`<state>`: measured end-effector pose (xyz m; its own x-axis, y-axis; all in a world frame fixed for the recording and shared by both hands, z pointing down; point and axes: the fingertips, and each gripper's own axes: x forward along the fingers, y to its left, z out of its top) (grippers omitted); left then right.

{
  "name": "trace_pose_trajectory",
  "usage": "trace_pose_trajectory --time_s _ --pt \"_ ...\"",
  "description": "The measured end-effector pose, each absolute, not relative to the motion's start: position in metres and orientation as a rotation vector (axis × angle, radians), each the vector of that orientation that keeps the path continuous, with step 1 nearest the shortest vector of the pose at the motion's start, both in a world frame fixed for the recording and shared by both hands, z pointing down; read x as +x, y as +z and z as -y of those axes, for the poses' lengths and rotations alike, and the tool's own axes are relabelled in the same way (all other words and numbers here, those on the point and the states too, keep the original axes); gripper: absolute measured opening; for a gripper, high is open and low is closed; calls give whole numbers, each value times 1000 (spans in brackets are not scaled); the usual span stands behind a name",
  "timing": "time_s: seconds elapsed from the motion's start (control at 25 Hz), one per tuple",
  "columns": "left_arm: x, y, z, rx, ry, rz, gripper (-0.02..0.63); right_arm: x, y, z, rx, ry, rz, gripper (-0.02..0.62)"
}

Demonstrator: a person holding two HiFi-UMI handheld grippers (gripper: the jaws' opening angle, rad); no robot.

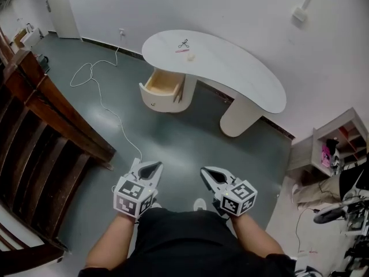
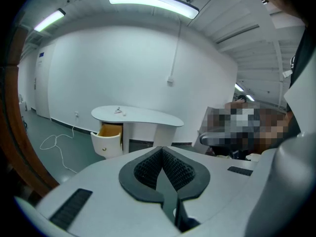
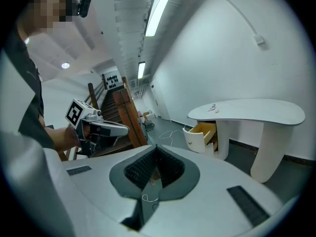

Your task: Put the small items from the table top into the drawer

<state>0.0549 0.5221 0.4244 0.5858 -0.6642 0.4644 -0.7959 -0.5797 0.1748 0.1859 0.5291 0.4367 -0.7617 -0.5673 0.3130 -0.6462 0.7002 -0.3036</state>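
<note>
1. A wooden staircase [image 1: 46, 114] stands to the left of both sets of jaws, nearer the left pair.
2. A white cable [image 1: 99, 94] trails over the floor [image 1: 173, 137], ahead of the left jaws and to their left.
3. The left gripper [image 1: 152, 167] is held low in front of the person and tilts downward. Its jaws are clenched, ribbed pads meeting at the tips with nothing between them.
4. The drawer [image 1: 164, 86] is pulled open from the table's left end. It lies far ahead of both pairs of jaws, and its pale wooden inside looks bare.
5. The small items [image 1: 184, 48] lie in a loose cluster on the table top, just beyond the drawer and well apart from either gripper. They are a dark thin piece, a pink one and a small pale one, all too small to identify.
6. The white curved table [image 1: 248, 77] stretches from ahead of the jaws away to the right.
7. The right gripper [image 1: 208, 173] sits beside the left one, also dipping slightly. Its jaws are pressed fully together and grasp nothing.
8. A shelf unit [image 1: 337, 131] stands far to the right of the right jaws.
</note>
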Motion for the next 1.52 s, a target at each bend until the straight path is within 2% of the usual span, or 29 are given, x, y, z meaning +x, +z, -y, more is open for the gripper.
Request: trace_pose_trajectory --time_s 0.52,0.88,1.52 --pt "-9 432 -542 2504 532 1077 15 122 445 -551 1091 630 2661 -2" --pt "-27 442 -540 2500 521 1041 16 98 450 -554 1082 634 2632 -2" --pt "-5 435 -429 2469 531 1142 16 121 440 -417 1059 622 2711 -2"
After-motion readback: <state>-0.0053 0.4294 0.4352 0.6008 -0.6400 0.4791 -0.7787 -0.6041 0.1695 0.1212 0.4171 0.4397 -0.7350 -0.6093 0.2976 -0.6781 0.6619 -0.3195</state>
